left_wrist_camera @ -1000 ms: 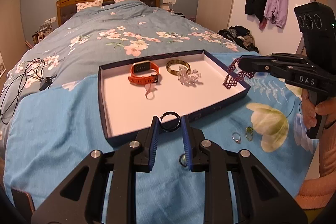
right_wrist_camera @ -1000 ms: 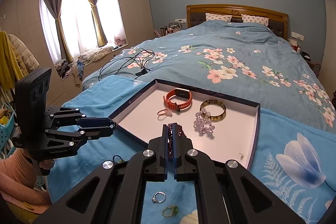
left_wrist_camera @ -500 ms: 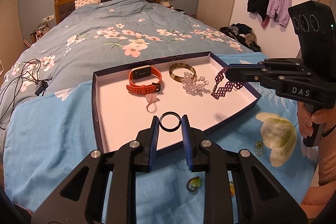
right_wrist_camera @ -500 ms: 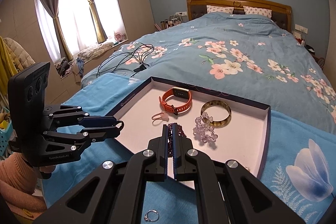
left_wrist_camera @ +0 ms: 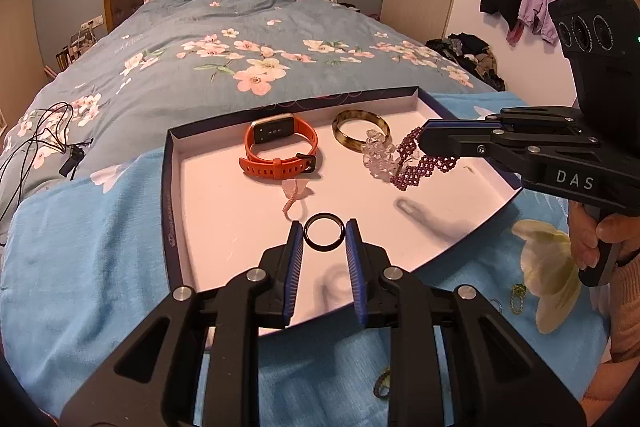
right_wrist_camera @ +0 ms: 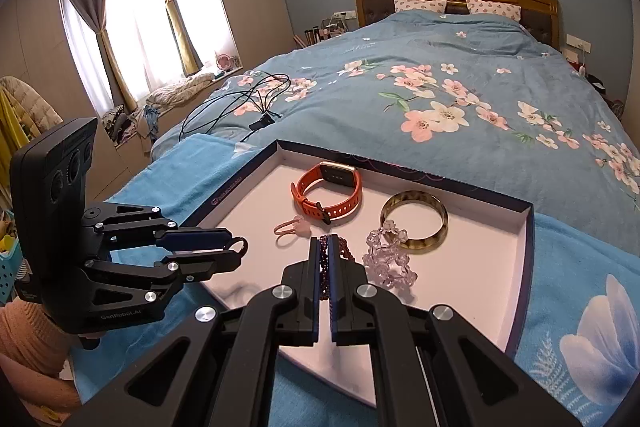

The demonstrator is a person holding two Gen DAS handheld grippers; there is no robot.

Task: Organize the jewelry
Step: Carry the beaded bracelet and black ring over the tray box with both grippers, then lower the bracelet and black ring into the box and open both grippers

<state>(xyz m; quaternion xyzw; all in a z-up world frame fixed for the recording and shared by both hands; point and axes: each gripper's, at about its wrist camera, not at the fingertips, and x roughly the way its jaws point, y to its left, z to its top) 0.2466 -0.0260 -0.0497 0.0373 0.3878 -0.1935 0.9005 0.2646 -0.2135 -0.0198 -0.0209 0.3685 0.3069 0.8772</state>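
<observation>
A shallow dark-rimmed tray (left_wrist_camera: 169,187) with a white floor lies on a blue towel on the bed. Inside it are an orange watch (left_wrist_camera: 280,151), an amber bangle (left_wrist_camera: 360,129), a clear bead bracelet (left_wrist_camera: 378,155) and a small pink loop (left_wrist_camera: 294,195). My left gripper (left_wrist_camera: 324,231) is shut on a black ring (left_wrist_camera: 323,249) and holds it just above the tray's near part. From the right, my right gripper (left_wrist_camera: 424,143) is shut on a purple beaded bracelet (left_wrist_camera: 420,169) that hangs beside the clear beads. The right wrist view shows the purple bracelet (right_wrist_camera: 345,247) pinched between the closed fingers.
Small loose pieces lie on the towel outside the tray, one by the yellow flower print (left_wrist_camera: 516,297) and one near the bottom edge (left_wrist_camera: 382,385). Black cables (left_wrist_camera: 40,135) lie on the quilt at left. A person's hand (left_wrist_camera: 592,239) grips the right handle.
Both grippers have moved forward and slightly down over the tray. The purple bracelet went from the tray's right rim to beside the clear beads; the black ring now hangs over the tray floor.
</observation>
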